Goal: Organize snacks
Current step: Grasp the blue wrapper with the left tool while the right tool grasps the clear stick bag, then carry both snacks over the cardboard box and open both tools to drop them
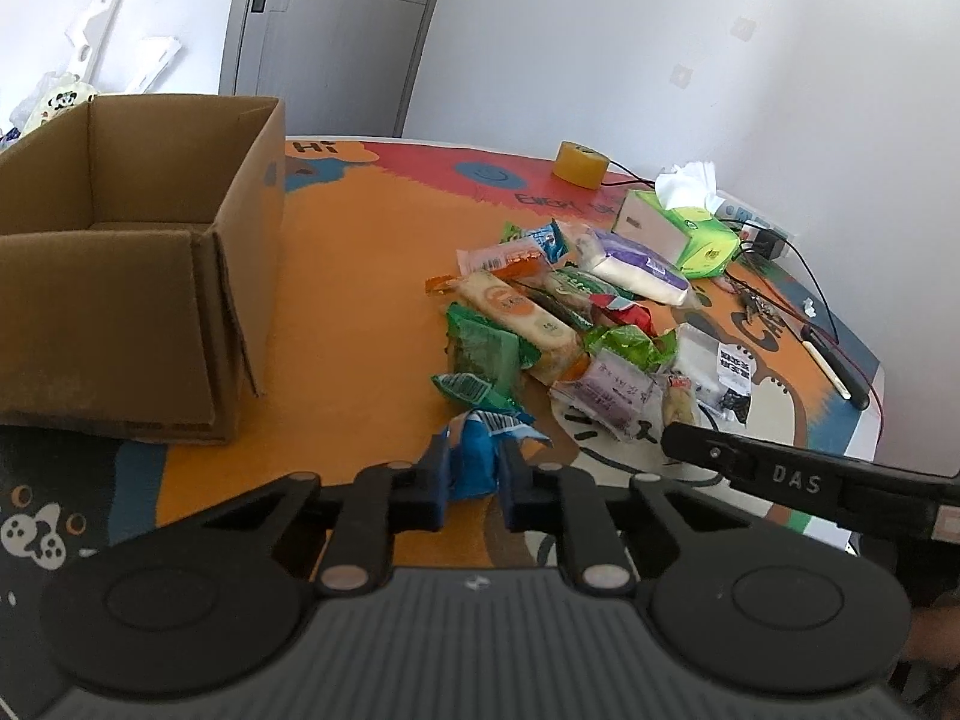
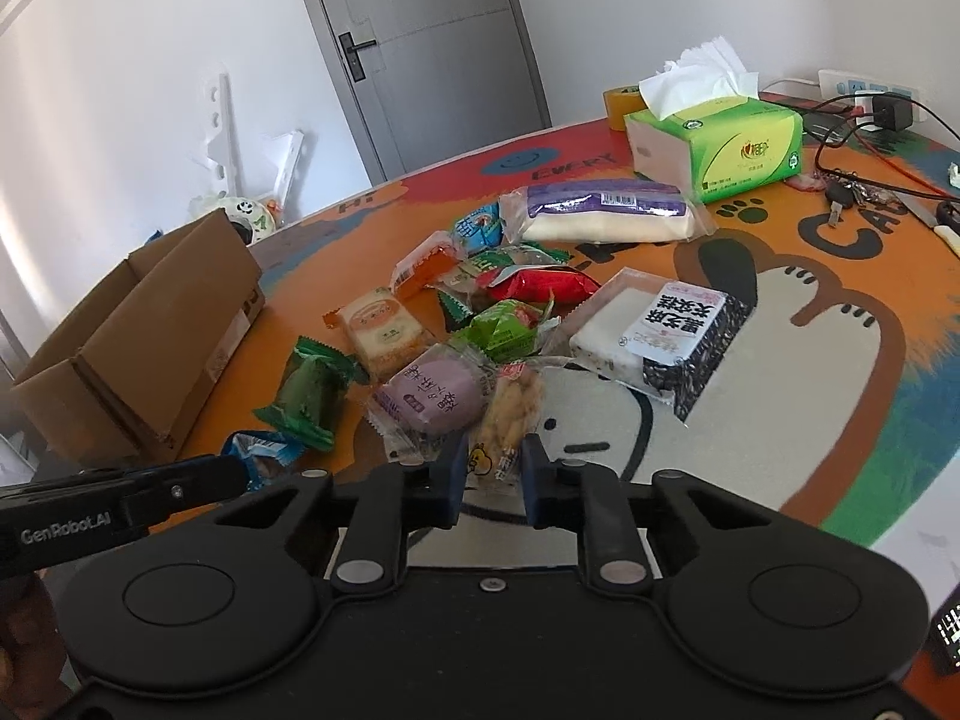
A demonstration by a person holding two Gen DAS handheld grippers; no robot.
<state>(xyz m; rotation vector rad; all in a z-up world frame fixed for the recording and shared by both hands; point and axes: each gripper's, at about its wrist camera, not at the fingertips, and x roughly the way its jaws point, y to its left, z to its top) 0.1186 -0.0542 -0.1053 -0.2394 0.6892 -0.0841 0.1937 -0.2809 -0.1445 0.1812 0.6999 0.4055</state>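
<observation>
left gripper [image 1: 474, 471]: clamped on a blue snack packet [image 1: 477, 459]
right gripper [image 2: 492, 474]: clamped on a clear peanut packet [image 2: 507, 420]
cardboard box [image 1: 138, 276]: open

"DAS" on right gripper [image 1: 798, 480], "GenRobot.AI" on left gripper [image 2: 66, 534], perhaps "EVERY" on table mat [image 2: 570, 165]

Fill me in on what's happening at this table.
A person is sorting snacks with two handheld grippers. The left gripper is shut on a blue packet, and the right gripper is shut on a clear packet of pale snacks. Both packets sit at the near edge of the snack pile. The cardboard box stands open to the left; no snacks show inside it.
</observation>
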